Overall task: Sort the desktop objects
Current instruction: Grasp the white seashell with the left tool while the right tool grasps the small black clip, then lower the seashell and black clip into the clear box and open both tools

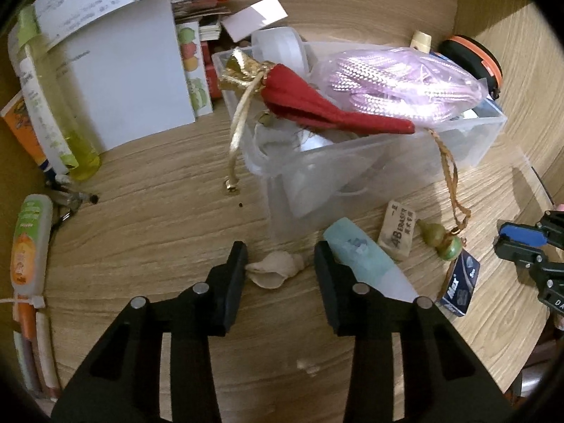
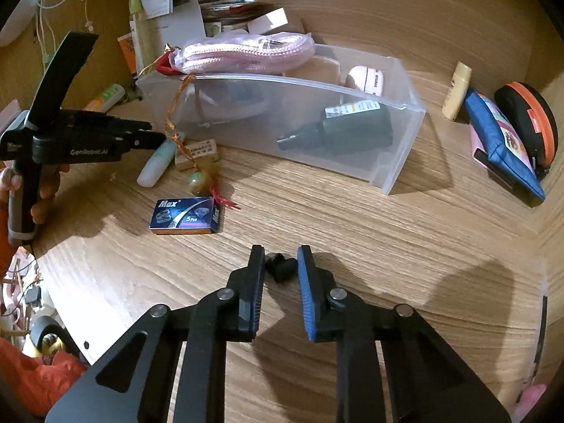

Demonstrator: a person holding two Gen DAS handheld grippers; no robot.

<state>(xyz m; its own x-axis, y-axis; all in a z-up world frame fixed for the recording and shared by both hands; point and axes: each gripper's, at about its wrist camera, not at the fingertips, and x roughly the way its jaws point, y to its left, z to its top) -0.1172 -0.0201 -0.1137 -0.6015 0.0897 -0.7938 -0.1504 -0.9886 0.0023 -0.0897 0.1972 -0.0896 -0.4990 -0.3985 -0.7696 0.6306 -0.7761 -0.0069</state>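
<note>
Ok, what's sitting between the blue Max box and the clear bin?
In the right wrist view, a green gourd charm with a red tassel and an eraser lie between the Max box and the clear bin.

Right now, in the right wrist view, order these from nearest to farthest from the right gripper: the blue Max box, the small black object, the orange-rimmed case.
1. small black object, between the right gripper fingertips.
2. blue Max box, up-left on the desk.
3. orange-rimmed case, far right, by the wall.

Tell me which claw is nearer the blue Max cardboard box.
Left. The left claw sits around a cream seashell, close beside the blue Max cardboard box; the right claw is farther, closed on a small black object.
</note>
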